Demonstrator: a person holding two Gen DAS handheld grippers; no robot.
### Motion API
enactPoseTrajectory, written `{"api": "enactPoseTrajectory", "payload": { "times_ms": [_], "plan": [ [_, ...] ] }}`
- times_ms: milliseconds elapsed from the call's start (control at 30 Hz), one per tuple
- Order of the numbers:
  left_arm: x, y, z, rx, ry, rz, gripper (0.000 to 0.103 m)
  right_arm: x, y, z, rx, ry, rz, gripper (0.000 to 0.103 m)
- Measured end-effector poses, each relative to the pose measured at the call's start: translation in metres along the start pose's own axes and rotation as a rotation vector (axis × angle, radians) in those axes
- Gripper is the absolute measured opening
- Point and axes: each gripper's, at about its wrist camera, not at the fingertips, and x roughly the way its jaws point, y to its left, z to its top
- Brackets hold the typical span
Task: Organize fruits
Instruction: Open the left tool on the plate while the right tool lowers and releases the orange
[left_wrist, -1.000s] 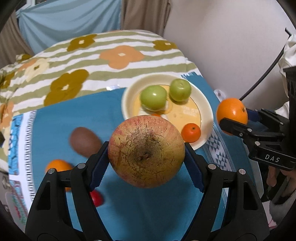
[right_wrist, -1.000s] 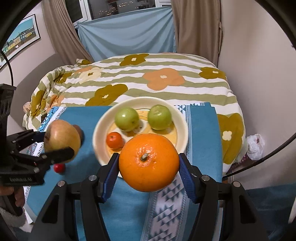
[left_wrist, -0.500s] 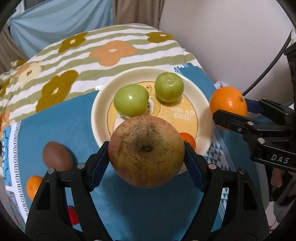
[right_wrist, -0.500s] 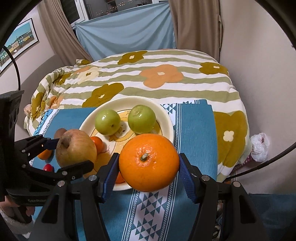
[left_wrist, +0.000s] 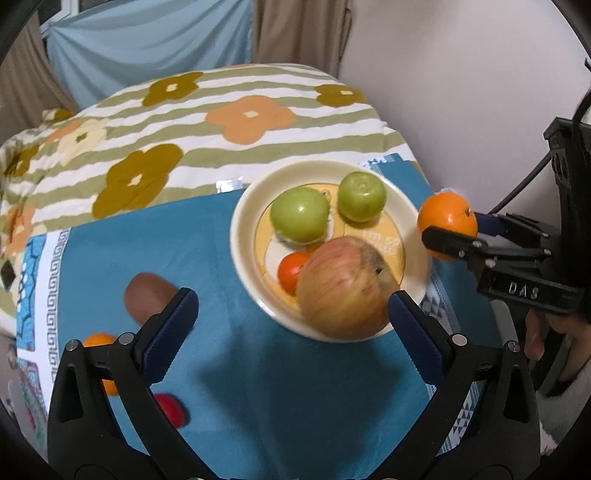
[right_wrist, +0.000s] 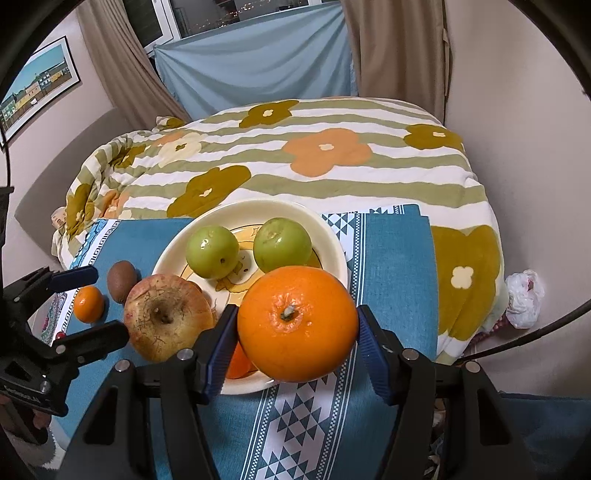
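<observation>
A cream plate (left_wrist: 243, 206) (right_wrist: 173, 247) on the blue cloth holds two green apples (left_wrist: 300, 214) (right_wrist: 212, 251), a small tangerine (left_wrist: 290, 271) and a big red-yellow apple (left_wrist: 345, 288) (right_wrist: 166, 321) at its near rim. My left gripper (left_wrist: 291, 314) is open, its blue pads apart on either side of that apple, free of it. My right gripper (right_wrist: 295, 339) is shut on a large orange (right_wrist: 297, 323) (left_wrist: 447, 218) held just right of the plate.
On the blue cloth (left_wrist: 110, 251) left of the plate lie a brown kiwi (left_wrist: 146, 295) (right_wrist: 121, 275), a small tangerine (left_wrist: 98, 341) (right_wrist: 88, 303) and a red fruit (left_wrist: 170, 410). A flowered quilt (right_wrist: 332, 155) covers the bed behind. A wall stands at the right.
My left gripper has opened and let go of the big apple, which now rests on the plate's near rim. The right gripper still holds the orange beside the plate.
</observation>
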Motion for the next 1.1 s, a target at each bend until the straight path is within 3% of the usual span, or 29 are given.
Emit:
{"api": "enactPoseTrajectory", "payload": {
  "times_ms": [500, 567, 633, 700, 867, 1100],
  "plan": [
    [-0.017, 0.025, -0.03, -0.081, 0.001, 0.059, 0.103, 0.027, 0.002, -0.003, 0.037, 0.061, 0.071, 0.059],
    [-0.021, 0.026, -0.033, -0.085, -0.003, 0.065, 0.103, 0.024, 0.0, -0.002, 0.06, 0.048, 0.091, 0.063],
    [-0.025, 0.027, -0.037, -0.087, -0.007, 0.071, 0.103, 0.017, -0.001, 0.0, 0.075, 0.014, 0.089, 0.085],
    [-0.029, 0.028, -0.039, -0.091, -0.01, 0.074, 0.103, 0.008, -0.001, 0.001, 0.081, -0.02, 0.088, 0.095],
    [-0.043, 0.026, -0.045, -0.084, -0.028, 0.081, 0.103, -0.007, 0.005, -0.001, 0.053, -0.057, 0.064, 0.103],
    [-0.073, 0.023, -0.049, -0.078, -0.076, 0.095, 0.103, -0.029, 0.012, -0.009, 0.029, -0.079, 0.063, 0.103]
  ]
}}
